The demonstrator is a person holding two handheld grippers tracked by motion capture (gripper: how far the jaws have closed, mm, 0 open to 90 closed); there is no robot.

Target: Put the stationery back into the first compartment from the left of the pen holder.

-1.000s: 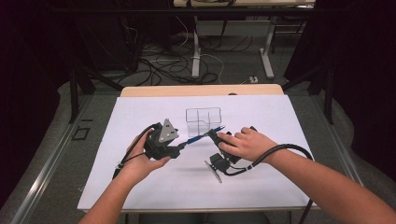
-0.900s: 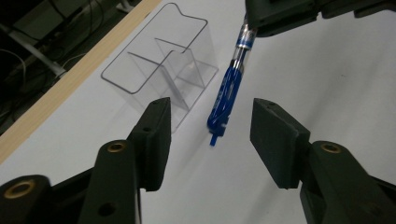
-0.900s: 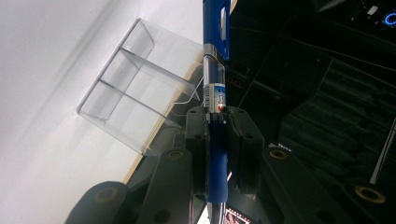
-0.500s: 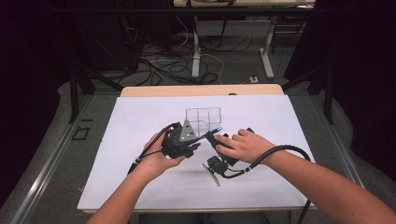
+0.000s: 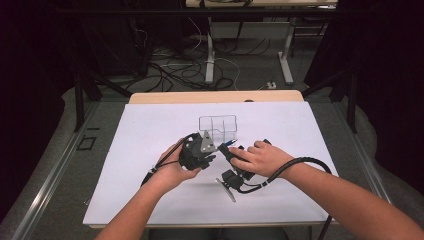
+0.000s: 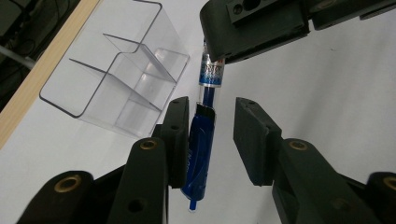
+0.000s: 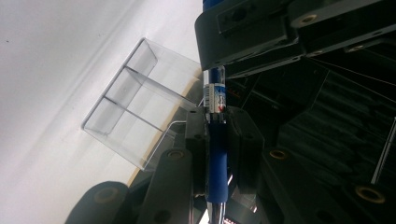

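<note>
While the blue pen sits clamped between the fingers of the right gripper, its other end reaches across into the left gripper, so the pen bridges the two tools above the white surface. Seen from the left gripper view, the pen's blue cap lies against one of the left fingers, while the other finger stands apart from it with a clear gap; the left fingers are spread wide and not pressing the pen. A clear stretch of barrel with a printed label runs on to where the right gripper holds it. Seen from the right gripper view, both fingers press the blue barrel from either side.

Just beyond the two grippers stands a clear plastic organizer with inner dividers, upright on the white surface, near the pen's tip but apart from it. The person's hands wrap each gripper, forearms coming in from the near edge.
</note>
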